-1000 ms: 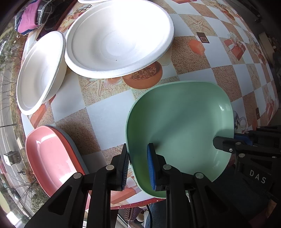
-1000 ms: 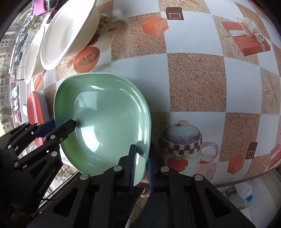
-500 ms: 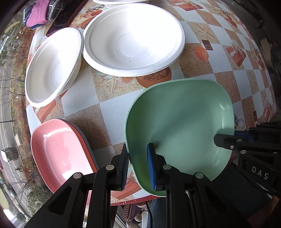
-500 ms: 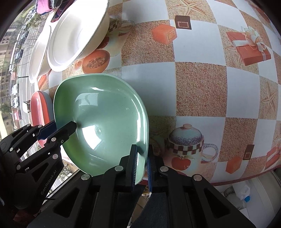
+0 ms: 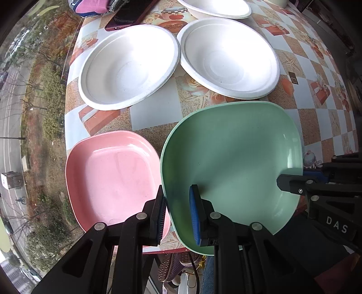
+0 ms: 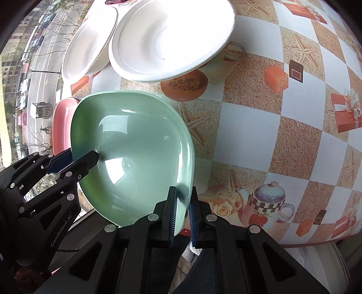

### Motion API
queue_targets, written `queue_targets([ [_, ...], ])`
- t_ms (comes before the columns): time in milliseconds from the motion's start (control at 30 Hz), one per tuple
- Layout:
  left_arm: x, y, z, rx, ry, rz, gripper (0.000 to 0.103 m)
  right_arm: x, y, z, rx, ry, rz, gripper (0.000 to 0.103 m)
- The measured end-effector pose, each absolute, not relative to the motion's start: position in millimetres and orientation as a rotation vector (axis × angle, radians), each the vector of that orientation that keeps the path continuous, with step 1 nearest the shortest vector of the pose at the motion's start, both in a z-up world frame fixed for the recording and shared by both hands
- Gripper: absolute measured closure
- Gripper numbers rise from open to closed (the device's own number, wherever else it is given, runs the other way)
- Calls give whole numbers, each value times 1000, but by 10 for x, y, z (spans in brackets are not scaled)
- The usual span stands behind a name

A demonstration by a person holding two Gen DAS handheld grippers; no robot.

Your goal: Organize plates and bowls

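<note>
Both grippers are clamping the green plate (image 5: 230,158), which is showing nothing inside it. The left gripper (image 5: 178,214) is pinching the plate's left rim, one finger inside the dish and one outside. The right gripper (image 6: 182,211) is squeezing the opposite rim the same way, its pads nearly together with only the thin edge between them. Just left of the left gripper, a pink plate (image 5: 113,176) is lying on the table (image 5: 316,122), also with nothing in it, right beside the green one. Ahead of both grippers, two white bowls (image 5: 129,67) (image 5: 230,58) are sitting side by side with nothing visible in them, and a third white dish (image 5: 215,9) is lying beyond.
</note>
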State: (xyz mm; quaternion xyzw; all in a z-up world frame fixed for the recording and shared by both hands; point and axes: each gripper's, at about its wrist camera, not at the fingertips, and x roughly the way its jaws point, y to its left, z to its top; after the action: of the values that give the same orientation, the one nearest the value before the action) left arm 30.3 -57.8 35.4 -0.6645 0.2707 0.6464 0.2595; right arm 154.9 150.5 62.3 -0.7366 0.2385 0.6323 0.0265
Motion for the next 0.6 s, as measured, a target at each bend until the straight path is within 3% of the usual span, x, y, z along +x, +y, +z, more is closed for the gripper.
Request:
queue_targets([
  [600,11,-1247,539,-1844,678,1913,81,873,674,776,-2398,584,2071,91],
])
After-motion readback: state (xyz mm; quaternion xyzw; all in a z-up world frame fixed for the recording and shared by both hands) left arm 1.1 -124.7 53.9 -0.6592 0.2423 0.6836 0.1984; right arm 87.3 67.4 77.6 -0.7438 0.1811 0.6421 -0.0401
